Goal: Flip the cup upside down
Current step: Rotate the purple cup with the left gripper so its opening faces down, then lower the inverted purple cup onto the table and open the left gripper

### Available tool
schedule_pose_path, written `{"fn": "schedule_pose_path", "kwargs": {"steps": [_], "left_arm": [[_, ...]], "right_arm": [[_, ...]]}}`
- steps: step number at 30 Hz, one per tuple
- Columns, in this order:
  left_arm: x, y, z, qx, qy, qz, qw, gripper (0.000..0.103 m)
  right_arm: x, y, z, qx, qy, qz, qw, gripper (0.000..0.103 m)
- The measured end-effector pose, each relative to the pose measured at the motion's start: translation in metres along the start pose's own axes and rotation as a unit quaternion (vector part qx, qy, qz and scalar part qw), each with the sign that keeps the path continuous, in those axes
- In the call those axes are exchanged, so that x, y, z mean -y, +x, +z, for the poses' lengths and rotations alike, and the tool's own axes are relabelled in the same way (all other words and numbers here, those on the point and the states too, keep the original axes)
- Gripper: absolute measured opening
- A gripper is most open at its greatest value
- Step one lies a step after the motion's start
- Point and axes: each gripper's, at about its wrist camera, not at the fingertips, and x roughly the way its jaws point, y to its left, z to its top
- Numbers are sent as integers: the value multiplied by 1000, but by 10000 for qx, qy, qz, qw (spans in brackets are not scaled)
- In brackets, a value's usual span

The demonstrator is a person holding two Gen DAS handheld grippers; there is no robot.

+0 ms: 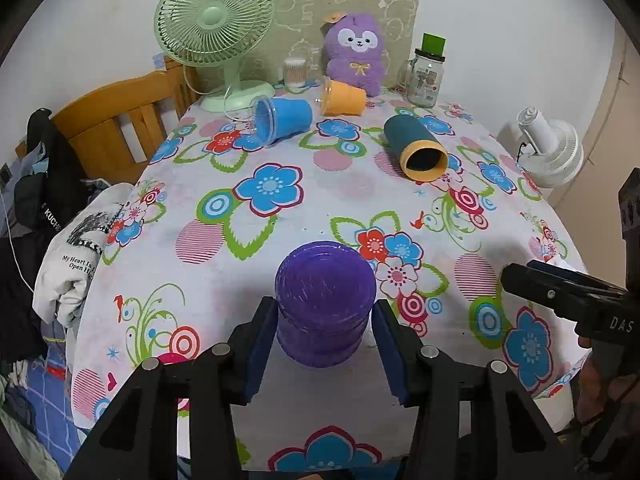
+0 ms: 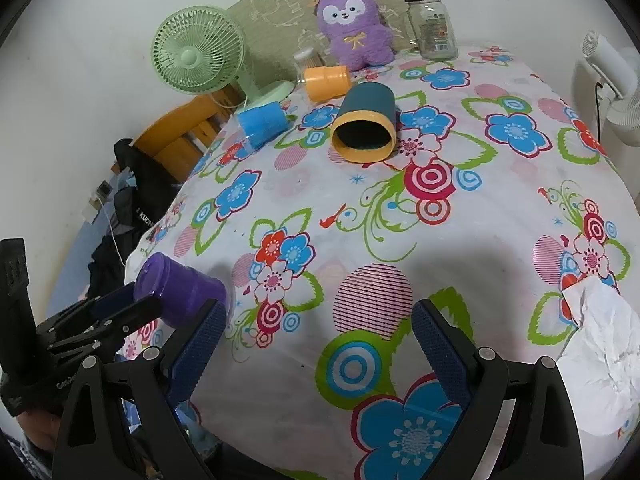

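A purple plastic cup [image 1: 325,300] is between the blue pads of my left gripper [image 1: 325,320], base toward the camera and tilted. The pads touch both its sides; the gripper is shut on it, just above the flowered tablecloth [image 1: 280,208]. In the right wrist view the same cup [image 2: 180,292] shows at the lower left, held by the left gripper. My right gripper [image 2: 318,320] is open and empty above the cloth, to the right of the cup. It shows in the left wrist view as a black body [image 1: 568,292] at the right edge.
Lying on their sides farther back are a blue cup [image 1: 282,118], an orange cup [image 1: 342,98] and a teal tumbler with a yellow rim [image 1: 416,148]. A green fan [image 1: 214,28], a purple plush [image 1: 354,54] and a glass jar [image 1: 426,76] stand at the back. Crumpled white paper [image 2: 600,344] lies at the right.
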Motion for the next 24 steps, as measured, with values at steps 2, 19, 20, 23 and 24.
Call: {"fn": "schedule_pose_path", "kwargs": {"steps": [2, 19, 20, 23, 24], "left_arm": [[1, -1, 0, 30, 4, -27, 10000, 51], [-11, -26, -2, 407, -368, -185, 9983, 81], [-12, -28, -2, 430, -389, -170, 9982, 83], [-16, -34, -3, 546, -460, -126, 9974, 89], [-17, -37, -4, 584, -478, -121, 9971, 89]], "right_arm": [[0, 0, 0, 2, -8, 0, 10000, 95], [-18, -6, 1, 53, -213, -14, 9998, 95], [-21, -7, 2, 71, -228, -18, 9997, 95], [-28, -14, 2, 176, -283, -2, 9994, 95], [-31, -16, 3, 209, -309, 1, 9993, 95]]}}
